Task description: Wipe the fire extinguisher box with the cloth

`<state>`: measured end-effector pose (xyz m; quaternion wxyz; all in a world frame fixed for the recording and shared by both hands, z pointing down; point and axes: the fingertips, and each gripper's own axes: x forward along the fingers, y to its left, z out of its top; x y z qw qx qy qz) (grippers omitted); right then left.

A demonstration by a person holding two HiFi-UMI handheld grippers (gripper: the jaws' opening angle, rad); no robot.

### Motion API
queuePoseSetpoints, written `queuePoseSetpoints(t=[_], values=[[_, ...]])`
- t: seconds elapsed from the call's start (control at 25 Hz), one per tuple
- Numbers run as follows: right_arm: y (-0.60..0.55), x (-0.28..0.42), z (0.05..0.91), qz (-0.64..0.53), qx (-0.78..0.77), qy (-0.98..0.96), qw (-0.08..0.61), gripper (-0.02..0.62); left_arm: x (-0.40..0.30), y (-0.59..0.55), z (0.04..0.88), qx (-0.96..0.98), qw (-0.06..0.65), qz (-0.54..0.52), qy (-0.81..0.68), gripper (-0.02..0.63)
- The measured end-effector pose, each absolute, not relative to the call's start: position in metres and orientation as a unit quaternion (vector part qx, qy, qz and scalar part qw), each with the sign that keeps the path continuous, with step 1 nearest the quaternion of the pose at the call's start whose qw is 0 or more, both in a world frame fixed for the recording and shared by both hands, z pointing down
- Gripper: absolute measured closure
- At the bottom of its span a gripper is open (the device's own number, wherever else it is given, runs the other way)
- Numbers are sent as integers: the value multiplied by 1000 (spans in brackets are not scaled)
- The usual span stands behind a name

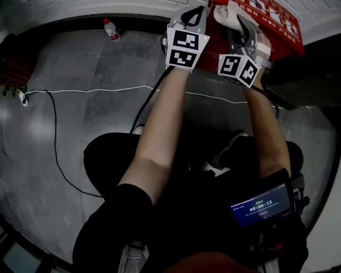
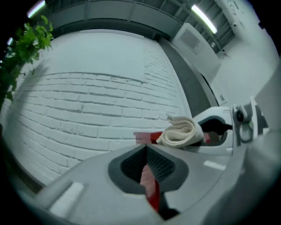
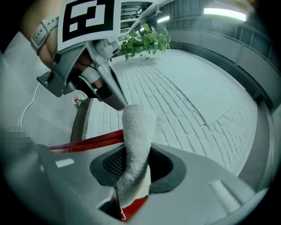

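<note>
The small screen point(image 1: 260, 205) shows a timer reading 00:00:13.

"Where does the red metal fire extinguisher box point(image 1: 282, 32) stand?"

"At the grey floor's point(image 1: 80, 133) far edge, against the white brick wall point(image 2: 101, 101). The folded pale towelling cloth point(image 1: 230, 15) is over its left end, between the right gripper's point(image 1: 240, 24) jaws, and the left gripper point(image 2: 146, 149) is just left of that."

"And the clear plastic bottle point(image 1: 111, 29)?"

"Well left, by the same wall."

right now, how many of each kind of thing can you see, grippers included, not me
grippers: 2 (left gripper, right gripper)
cloth: 1
fire extinguisher box: 1
bottle: 1
plant: 1
cable: 1
screen device: 1
total: 8
</note>
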<state>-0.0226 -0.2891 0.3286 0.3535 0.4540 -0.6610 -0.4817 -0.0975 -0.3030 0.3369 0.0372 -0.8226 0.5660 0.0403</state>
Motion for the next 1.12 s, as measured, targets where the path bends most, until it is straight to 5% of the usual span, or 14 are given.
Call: queuePoseSetpoints(t=[1.12], values=[[-305, -39, 471, -431, 400, -682, 435, 480, -91, -322, 477, -837, -28, -20, 547, 606]])
